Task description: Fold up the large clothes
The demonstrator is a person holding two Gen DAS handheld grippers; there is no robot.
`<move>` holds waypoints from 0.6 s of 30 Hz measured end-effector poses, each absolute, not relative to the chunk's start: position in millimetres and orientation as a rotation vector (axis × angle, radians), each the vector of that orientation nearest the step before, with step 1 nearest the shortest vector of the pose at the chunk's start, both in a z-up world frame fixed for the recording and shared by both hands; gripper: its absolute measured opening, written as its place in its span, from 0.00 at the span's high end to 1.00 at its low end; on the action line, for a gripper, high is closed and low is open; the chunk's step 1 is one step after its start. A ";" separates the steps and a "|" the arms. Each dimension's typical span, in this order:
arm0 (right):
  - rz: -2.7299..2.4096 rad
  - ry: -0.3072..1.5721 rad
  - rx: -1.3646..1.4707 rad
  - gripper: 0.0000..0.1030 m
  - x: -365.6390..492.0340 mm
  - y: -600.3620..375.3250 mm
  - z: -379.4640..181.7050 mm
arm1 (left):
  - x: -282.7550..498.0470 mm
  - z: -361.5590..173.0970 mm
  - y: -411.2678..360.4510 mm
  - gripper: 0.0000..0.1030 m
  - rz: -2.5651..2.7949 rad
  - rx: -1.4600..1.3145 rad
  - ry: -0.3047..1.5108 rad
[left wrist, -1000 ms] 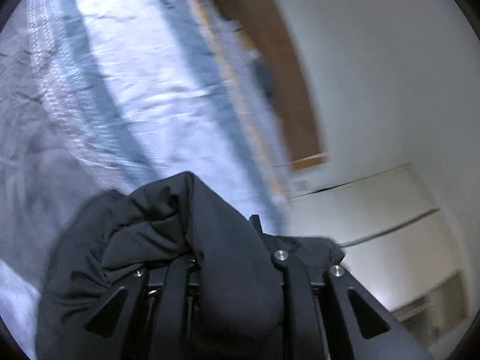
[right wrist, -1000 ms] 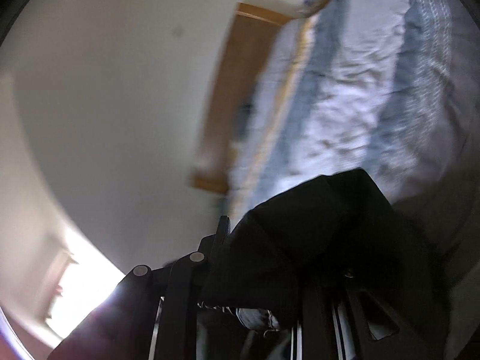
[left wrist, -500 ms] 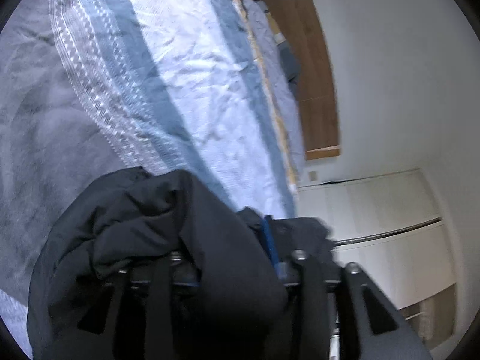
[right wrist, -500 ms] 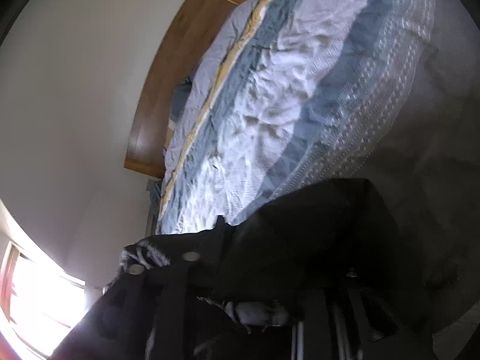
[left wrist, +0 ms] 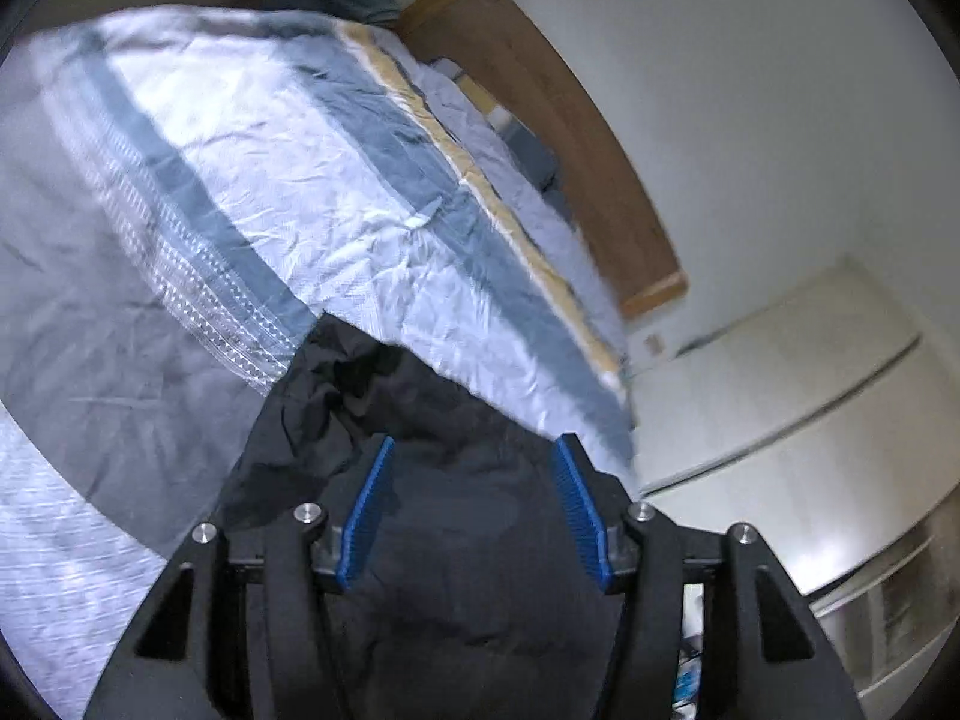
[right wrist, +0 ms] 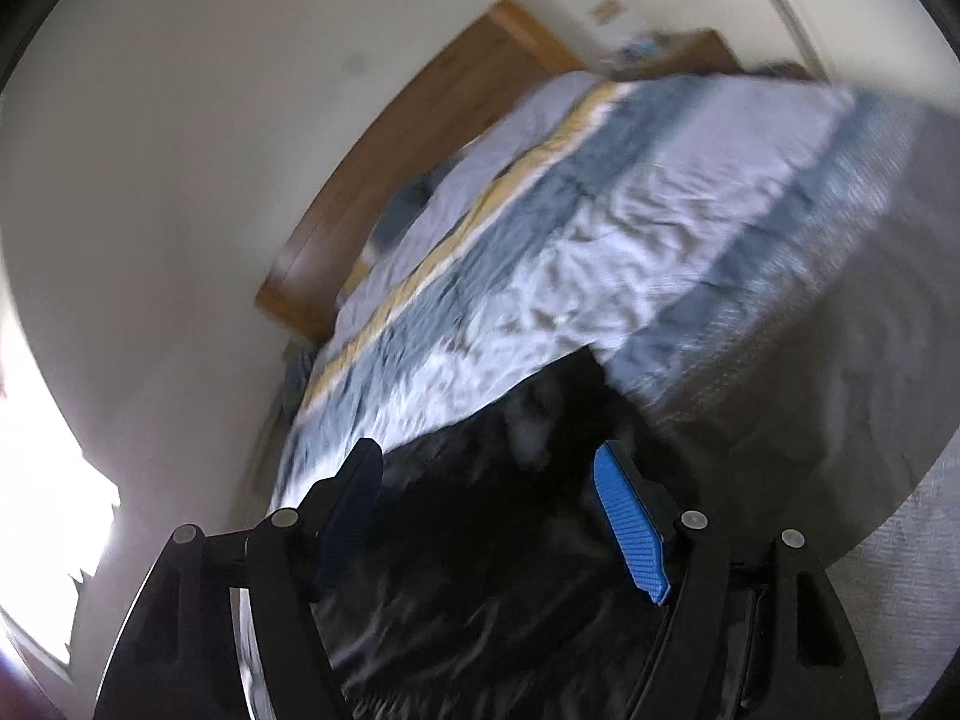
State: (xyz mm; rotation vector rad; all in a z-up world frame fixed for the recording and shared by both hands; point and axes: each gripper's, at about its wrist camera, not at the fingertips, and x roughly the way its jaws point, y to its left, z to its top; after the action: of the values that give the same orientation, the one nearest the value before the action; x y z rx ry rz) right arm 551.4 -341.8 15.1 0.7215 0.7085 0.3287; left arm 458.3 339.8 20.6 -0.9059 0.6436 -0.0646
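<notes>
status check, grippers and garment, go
Left gripper open, right gripper open. Black garment released, lying on striped bedspread under both. Nothing in the way.

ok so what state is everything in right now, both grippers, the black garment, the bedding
left gripper: open, fingers spread, nothing between the pads
right gripper: open, fingers spread, not gripping
black garment: released, lying crumpled on the bed under both grippers
striped duvet: spread over the bed, wrinkled
wooden headboard: upright against the wall
</notes>
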 end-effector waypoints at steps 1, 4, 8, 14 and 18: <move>0.360 0.715 0.680 0.29 546.4 -327.4 21.9 | 455.5 25.8 331.6 0.49 -0.068 -0.877 0.655; 0.431 0.743 0.563 0.29 541.0 -283.8 33.4 | 473.5 31.8 287.9 0.49 -0.115 -0.763 0.718; 0.533 0.781 0.387 0.29 535.7 -213.1 40.3 | 495.4 34.0 212.6 0.49 -0.202 -0.578 0.800; 0.608 0.852 0.210 0.29 551.6 -130.4 19.4 | 547.5 5.6 143.9 0.49 -0.186 -0.397 0.882; 0.549 0.902 0.147 0.29 578.1 -113.3 -1.5 | 580.7 -14.3 138.4 0.49 -0.132 -0.374 0.928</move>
State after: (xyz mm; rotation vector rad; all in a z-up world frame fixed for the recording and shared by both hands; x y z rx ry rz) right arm 578.1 -113.3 -1.5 0.1470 0.9024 0.5490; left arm 580.7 138.4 -14.3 -0.3737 0.9278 -0.1321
